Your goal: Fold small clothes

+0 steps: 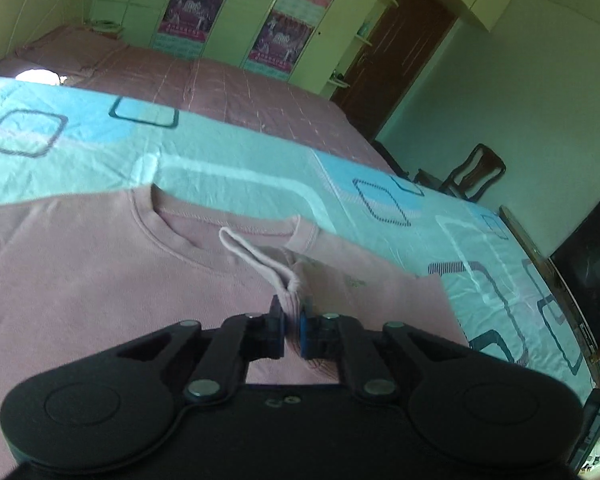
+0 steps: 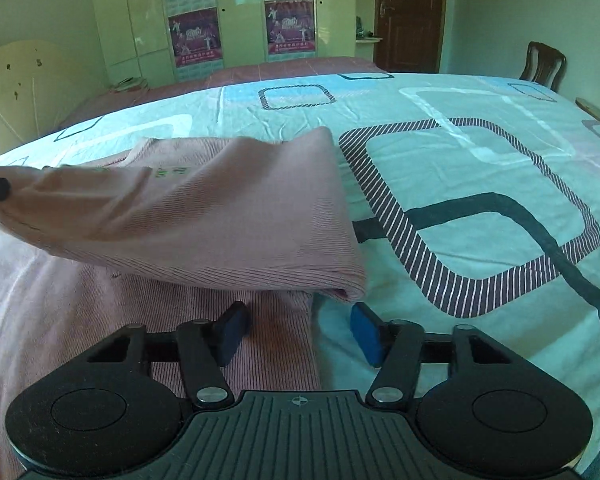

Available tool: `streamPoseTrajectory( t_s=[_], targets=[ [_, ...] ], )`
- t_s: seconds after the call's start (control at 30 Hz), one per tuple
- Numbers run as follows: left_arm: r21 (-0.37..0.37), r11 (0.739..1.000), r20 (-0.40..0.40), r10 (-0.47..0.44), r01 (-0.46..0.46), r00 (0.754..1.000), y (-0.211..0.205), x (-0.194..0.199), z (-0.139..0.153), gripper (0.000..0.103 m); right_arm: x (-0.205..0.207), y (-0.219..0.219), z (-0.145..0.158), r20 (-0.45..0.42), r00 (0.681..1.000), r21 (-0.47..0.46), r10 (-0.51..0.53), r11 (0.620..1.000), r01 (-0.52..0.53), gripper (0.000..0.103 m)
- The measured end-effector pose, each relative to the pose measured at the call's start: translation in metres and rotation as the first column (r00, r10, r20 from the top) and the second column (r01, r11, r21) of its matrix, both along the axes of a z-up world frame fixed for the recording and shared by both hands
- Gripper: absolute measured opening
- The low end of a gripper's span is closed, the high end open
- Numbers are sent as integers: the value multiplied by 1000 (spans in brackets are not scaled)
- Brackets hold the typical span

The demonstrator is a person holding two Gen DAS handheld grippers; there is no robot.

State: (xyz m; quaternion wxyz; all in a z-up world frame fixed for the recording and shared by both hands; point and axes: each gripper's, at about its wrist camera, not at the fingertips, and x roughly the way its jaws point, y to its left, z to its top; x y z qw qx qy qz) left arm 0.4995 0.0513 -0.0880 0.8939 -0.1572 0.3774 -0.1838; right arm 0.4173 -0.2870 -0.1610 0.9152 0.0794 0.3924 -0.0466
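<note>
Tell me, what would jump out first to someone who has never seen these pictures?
A pink shirt lies spread on a pale blue bedsheet printed with rounded squares, one side already folded over itself. The left tool is shut on a bunched bit of the shirt near the collar, while the right tool stands open at the shirt's edge, holding nothing. Behind, green wardrobe doors carry bright posters.

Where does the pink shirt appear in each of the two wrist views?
Left wrist: pink shirt fills lower left, its cuff pinched in the jaws.
Right wrist: left half, a fold lifted over the flat part.
Shared landmark: wardrobe posters.
</note>
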Motion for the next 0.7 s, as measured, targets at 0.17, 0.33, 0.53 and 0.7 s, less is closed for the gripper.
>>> streamPoseTrajectory(
  t_s=[0.17,0.33,0.53,0.7],
  targets=[
    [50,996,-56,75,-72,996,39,-12,-21,5,2,-9,-2,1,1000,25,-12,1000,12,35],
    [69,991,-107,120,-113,987,49,-19,-49,5,0,-11,-1,0,1000,20,-5,1000,5,20],
    [77,992,-117,111,-103,987,56,-23,-58,20,-4,-11,6,-21,998,18,57,998,-57,20],
    [107,983,-38,154,-149,987,73,-22,-50,72,-16,-29,37,86,993,82,83,993,-90,21]
  ],
)
